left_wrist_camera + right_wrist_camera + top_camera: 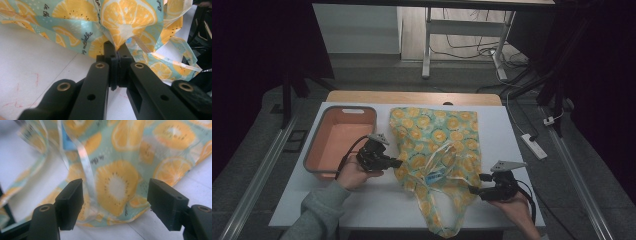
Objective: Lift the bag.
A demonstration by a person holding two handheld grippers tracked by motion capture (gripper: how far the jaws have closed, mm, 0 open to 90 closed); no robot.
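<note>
Left claw (pixel 398 162) comes in level, clamped on the left edge of the lemon-print bag (pixel 437 145). Right claw (pixel 472 189) spread wide at its lower right. Bag lies crumpled right of the orange bin (pixel 343 137).

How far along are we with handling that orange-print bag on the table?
Done: the left gripper is shut on the bag at its left edge. In hand: the right gripper is open at the opposite edge, nothing pinched. Left: closing it; the bag lies crumpled beside the pink bin.
</note>
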